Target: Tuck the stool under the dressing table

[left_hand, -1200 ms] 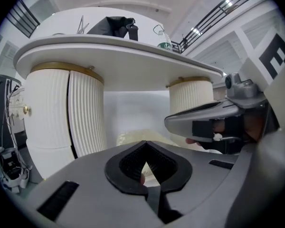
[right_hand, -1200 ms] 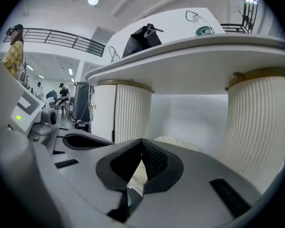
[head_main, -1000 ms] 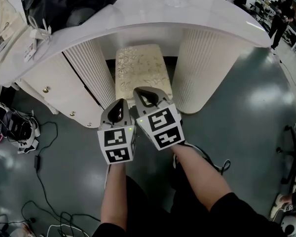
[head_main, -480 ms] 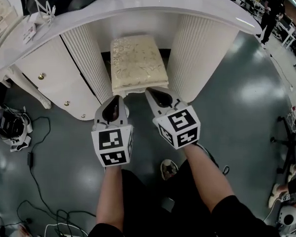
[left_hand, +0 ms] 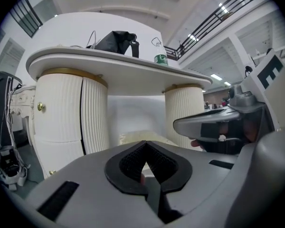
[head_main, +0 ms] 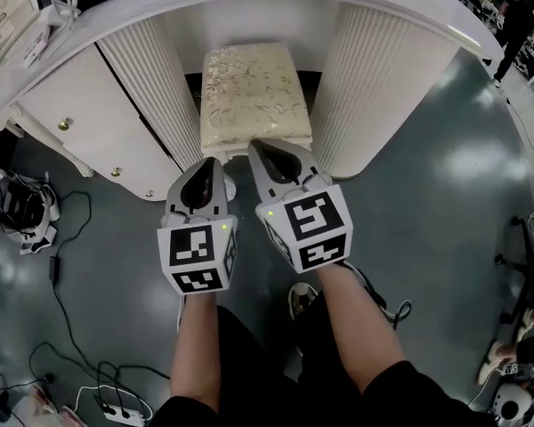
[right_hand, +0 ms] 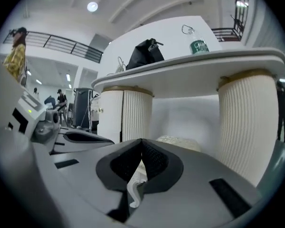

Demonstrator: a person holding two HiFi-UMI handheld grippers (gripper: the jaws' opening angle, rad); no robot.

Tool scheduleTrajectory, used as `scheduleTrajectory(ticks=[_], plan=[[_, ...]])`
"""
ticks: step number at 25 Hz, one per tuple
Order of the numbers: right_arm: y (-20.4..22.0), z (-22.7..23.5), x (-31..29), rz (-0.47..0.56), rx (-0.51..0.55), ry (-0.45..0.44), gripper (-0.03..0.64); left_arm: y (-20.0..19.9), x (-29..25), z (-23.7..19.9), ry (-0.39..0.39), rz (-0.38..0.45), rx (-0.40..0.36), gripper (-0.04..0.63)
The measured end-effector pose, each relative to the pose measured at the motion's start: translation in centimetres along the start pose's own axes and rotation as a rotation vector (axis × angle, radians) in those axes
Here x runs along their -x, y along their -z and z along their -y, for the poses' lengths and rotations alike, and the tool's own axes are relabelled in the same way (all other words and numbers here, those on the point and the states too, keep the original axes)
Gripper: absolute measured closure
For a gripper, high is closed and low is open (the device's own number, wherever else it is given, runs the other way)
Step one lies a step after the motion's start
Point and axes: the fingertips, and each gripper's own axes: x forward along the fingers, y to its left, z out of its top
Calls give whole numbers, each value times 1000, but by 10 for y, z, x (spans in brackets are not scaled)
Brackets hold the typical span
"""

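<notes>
Two grippers, both clenched shut with nothing in them, sit at the near edge of the stool (head_main: 254,96) — the left gripper (head_main: 208,162) by its left corner, the right gripper (head_main: 259,146) just beside it. The stool (cream patterned cushion) stands between the dressing table (head_main: 400,3)'s fluted pedestals (head_main: 374,87). Half a second ago the right gripper stood further right.

The grey floor (head_main: 427,203) bears dressing table (head_main: 374,87), stool (head_main: 254,96), cables (head_main: 58,274).
</notes>
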Motion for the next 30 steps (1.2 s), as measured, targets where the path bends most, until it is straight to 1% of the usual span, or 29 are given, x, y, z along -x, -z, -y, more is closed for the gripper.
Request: scheduleTrajectory(ticks=[2,6,8,10,12,15,18,20,22,26,28,30], plan=[[7,-5,-10,-18,-22,-25,611,1,-6,-1,-7,-9,3,591],[26,-19,-27,-62,2,-91,611,4,-14,0,-21,-63,-1,591],[28,-15,-22,-83,8,-90,611,2,-11,1,-25,-106,8,591],[21,-9,-10,-117,10,-86,611,-8,-4,1,-22,-143,26,591],[1,-6,1,-143,-32,-107,611,-27,3,4,-12,-155,50,591],[-40,-2,23,-167,-140,-141,611,-60,21,16,-6,-175,69,591],[-75,-2,48,-207,-170,-155,611,-92,40,25,-19,-199,80,591],[-94,0,61,-223,-201,-160,611,-117,51,26,-36,-200,111,591],[-113,3,74,-240,-217,-160,611,-142,62,26,-53,-200,141,591],[-153,8,94,-274,-227,-182,611,-189,85,31,-67,-187,170,591],[-174,8,102,-282,-217,-201,611,-207,94,34,-72,-180,208,591],[-191,8,108,-286,-218,-216,611,-222,99,36,-73,-177,217,591]])
